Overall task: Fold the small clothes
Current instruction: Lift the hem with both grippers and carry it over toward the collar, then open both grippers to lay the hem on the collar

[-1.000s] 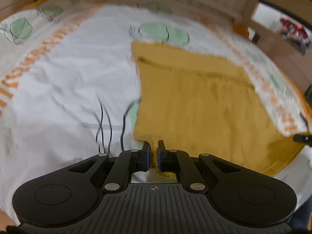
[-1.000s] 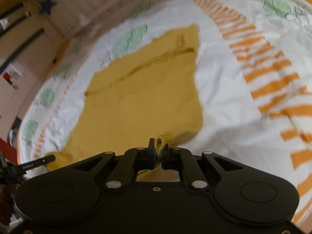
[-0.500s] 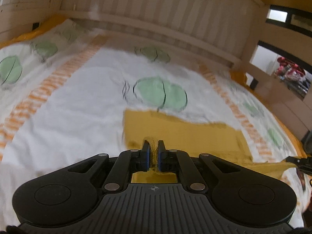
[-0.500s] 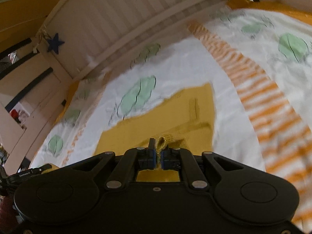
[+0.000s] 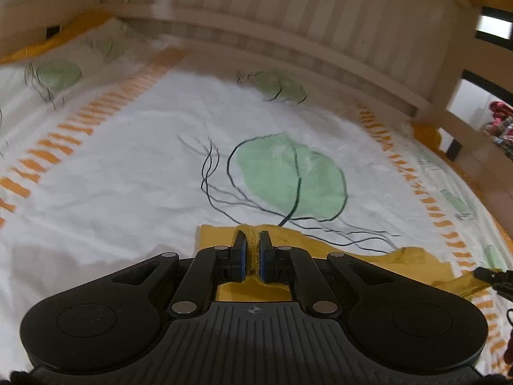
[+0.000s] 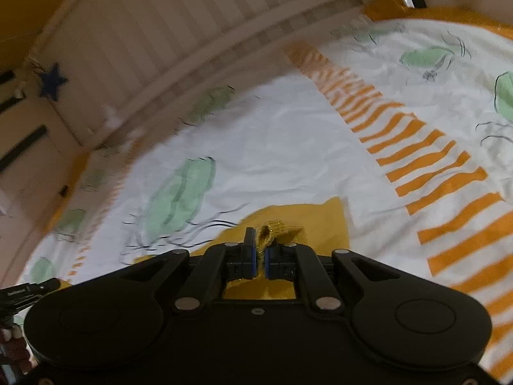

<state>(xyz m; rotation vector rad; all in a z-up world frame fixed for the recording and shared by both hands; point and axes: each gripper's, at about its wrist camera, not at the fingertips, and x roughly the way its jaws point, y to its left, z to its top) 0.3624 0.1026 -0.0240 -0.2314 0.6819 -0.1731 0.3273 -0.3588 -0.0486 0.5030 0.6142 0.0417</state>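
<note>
A mustard-yellow garment [image 5: 413, 263] lies on a bed sheet [image 5: 128, 176], mostly hidden under both grippers. My left gripper [image 5: 252, 240] is shut on a bunched edge of the garment, near its far left corner. My right gripper [image 6: 260, 243] is shut on another bunched edge of the garment [image 6: 323, 221] near its far right corner. The right gripper's tip [image 5: 490, 276] shows at the right edge of the left wrist view. The left gripper's tip [image 6: 35, 288] shows at the left edge of the right wrist view.
The sheet is white with green leaf prints [image 5: 288, 173] and orange dashed stripes [image 6: 433, 160]. A slatted wooden bed rail [image 5: 288, 9] runs along the far side. A blue star [image 6: 53, 81] hangs on the rail at the left.
Both grippers have carried the garment's near edge forward over the rest of it, toward the far edge. Much less yellow fabric shows ahead of the fingers now.
</note>
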